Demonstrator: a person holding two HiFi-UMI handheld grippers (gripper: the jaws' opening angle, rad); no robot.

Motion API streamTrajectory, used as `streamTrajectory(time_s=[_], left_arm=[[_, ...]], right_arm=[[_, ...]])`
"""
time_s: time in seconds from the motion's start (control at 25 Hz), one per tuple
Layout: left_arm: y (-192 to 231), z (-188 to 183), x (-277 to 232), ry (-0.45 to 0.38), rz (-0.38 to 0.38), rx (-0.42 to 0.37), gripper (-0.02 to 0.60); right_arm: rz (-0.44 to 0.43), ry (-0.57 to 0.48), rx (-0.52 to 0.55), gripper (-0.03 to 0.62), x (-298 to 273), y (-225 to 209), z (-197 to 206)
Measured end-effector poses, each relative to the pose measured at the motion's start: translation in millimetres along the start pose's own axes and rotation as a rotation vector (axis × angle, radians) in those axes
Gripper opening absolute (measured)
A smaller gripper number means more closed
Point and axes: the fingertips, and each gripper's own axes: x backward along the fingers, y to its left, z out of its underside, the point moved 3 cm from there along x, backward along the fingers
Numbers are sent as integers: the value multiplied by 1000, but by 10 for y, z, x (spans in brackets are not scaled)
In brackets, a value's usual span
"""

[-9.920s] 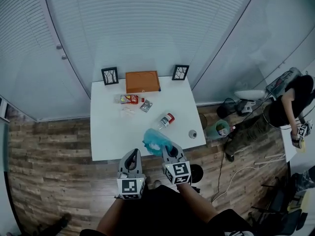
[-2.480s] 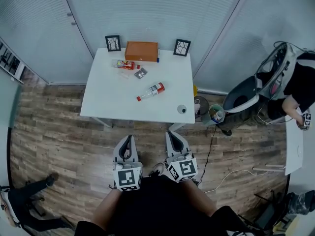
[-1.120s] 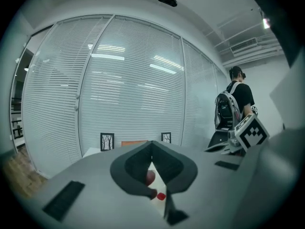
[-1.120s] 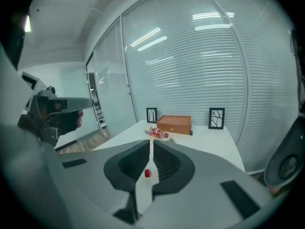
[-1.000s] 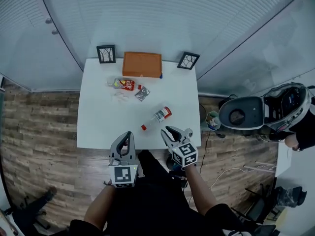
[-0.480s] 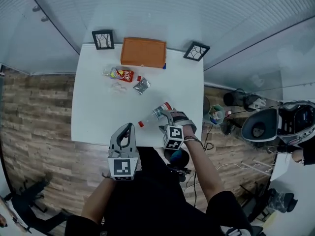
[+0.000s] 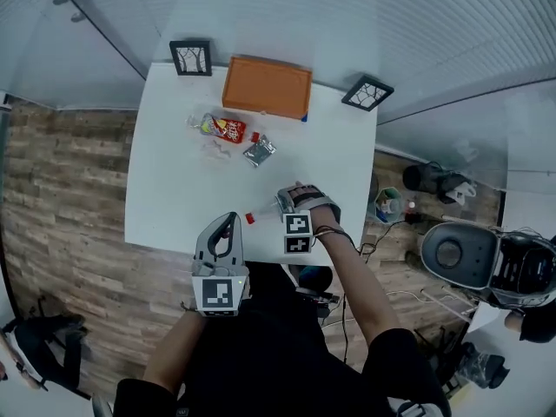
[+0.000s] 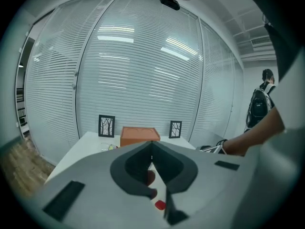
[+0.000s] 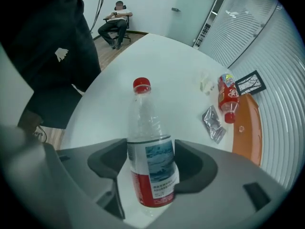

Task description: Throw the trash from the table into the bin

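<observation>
Right gripper [image 9: 151, 168] first: its jaws are pinching the clear bottle [image 9: 145, 123] on both sides of the label. The bottle lies flat on the white table [image 9: 157, 66] with its red cap [image 9: 141, 84] pointing away from the camera. From the head view I barely get any of that. The right gripper [image 7: 291, 200] covers most of the bottle, and only the cap [image 7: 249, 218] pokes out near the table's front edge.

Left gripper [image 8: 151, 149] has its jaws pressed together with nothing in them. In the head view it sits at the near edge of the table [image 7: 224, 241]. Its own view shows a red blob low behind the jaws, and I can't tell what it is.

Further back on the table are a red snack packet [image 7: 226, 128], a silver wrapper [image 7: 259, 152] and a crumpled clear bit [image 7: 215, 149]. Behind those is an orange box [image 7: 267, 86] between two small framed pictures [image 7: 191, 57] [image 7: 367, 93].

Only the head view shows the small green bin [image 7: 388, 205], on the floor off the table's right side. Only the right gripper view catches a person sitting in a chair [image 9: 114, 20].
</observation>
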Motion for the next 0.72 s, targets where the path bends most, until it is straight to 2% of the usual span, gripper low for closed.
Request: streamTrajectory(time_s=[0.16, 0.28, 0.4, 0.52, 0.6, 0.72], left_arm=[[18, 49, -9, 4, -2, -1, -3], [21, 77, -17, -3, -1, 37, -2], [6, 105, 32, -15, -6, 42, -2], [21, 155, 116, -9, -5, -1, -2], [27, 184, 182, -9, 0, 2, -2], [74, 155, 339, -35, -7, 21, -2]], right_arm=[[-11, 5, 2, 314, -33, -22, -43], [7, 24, 26, 314, -94, -12, -56], [31, 27, 10, 313, -118, 13, -69], [42, 9, -66, 308, -121, 9, -84], [58, -4, -129, 304, -96, 18, -73], [108, -118, -312, 302, 87, 23, -163]])
